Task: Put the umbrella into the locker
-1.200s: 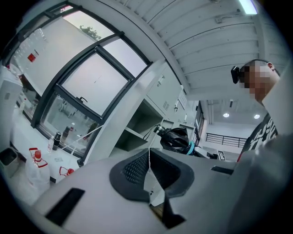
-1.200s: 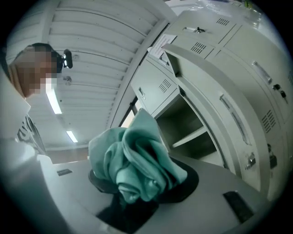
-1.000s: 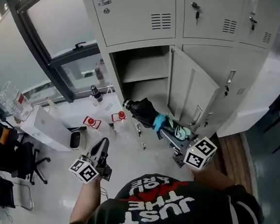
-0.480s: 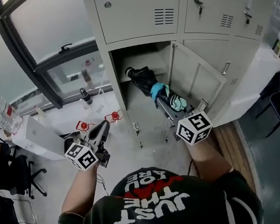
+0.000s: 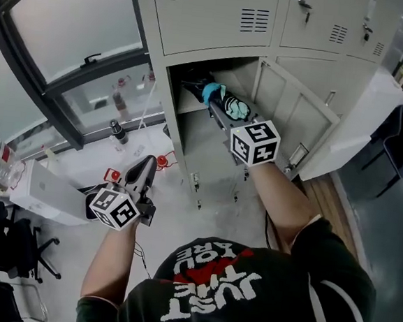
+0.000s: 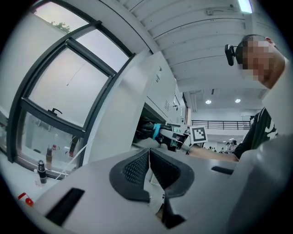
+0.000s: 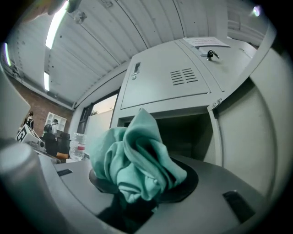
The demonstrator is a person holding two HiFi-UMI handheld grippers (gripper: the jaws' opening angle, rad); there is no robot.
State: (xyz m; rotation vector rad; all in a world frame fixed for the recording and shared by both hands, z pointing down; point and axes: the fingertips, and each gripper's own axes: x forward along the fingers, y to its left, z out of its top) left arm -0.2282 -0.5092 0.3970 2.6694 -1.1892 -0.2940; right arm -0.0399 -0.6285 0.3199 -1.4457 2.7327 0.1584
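- Far left: window (image 5: 66, 26), with a dark bottle (image 5: 118, 131) standing just below it.
- Your left hand-held gripper (image 5: 143, 173) is low and left of the locker (image 5: 213, 24), well apart from it, pointing roughly at the window side.
- Its jaws are closed pad to pad in its own view (image 6: 147, 165). Nothing is between them, so it's empty.
- The locker's lower compartment is open, with its door (image 5: 300, 120) swung out to the right.
- The umbrella (image 5: 219, 99) is in the mouth of that compartment: the dark folded end is inside at shelf height and the handle end points back out toward you. Can't tell whether it rests on the shelf.
- Your right hand-held gripper (image 5: 228, 114) is at the compartment opening, clamped on the umbrella.
- In the right gripper view, bunched teal fabric of the umbrella (image 7: 132, 160) fills the gap between the jaws, which are part-way closed and pressing on it (image 7: 137, 183). The open compartment is straight ahead.
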